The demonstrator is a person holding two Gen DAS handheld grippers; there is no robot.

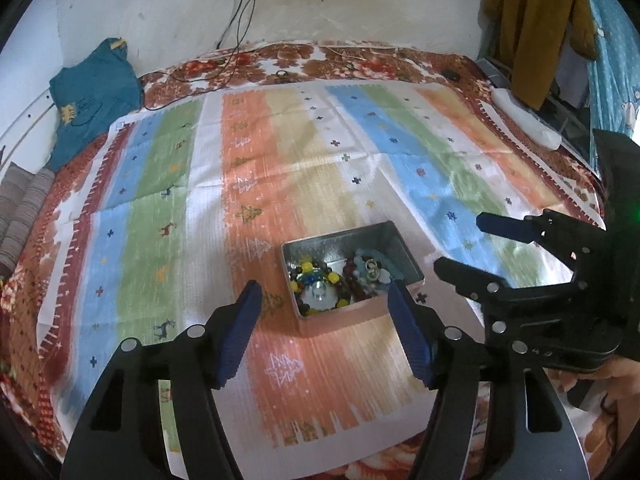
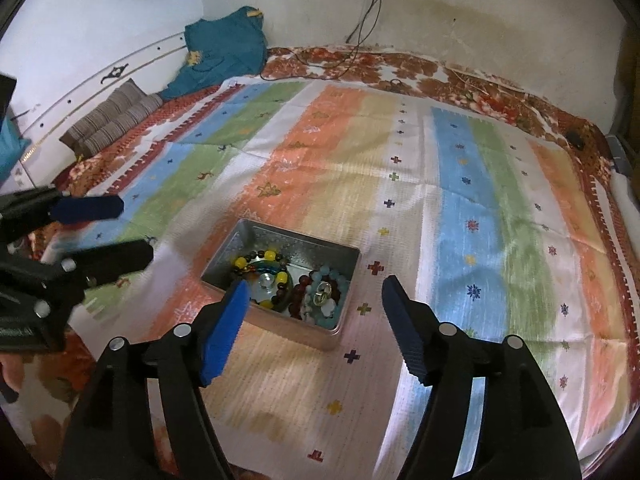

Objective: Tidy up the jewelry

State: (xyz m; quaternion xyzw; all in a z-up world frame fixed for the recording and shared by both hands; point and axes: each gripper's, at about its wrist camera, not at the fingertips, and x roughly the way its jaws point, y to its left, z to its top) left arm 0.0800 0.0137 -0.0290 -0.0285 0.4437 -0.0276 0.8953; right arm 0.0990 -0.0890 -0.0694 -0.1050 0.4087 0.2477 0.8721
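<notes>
Striped mat (image 2: 460, 208) lies bare all round the tin (image 2: 344, 256) — open approach everywhere.

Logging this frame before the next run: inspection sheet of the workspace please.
Surface: striped cloth over a floral bedspread.
Job's things: open metal tin holding bead bracelets and rings.
Clutter: teal garment, folded striped cloth.
Grippers: left gripper and right gripper open, empty, the tin beyond them.
Cables: black leads from wall socket to bed.
Surroundings: stained white wall, hanging mustard garment.
</notes>
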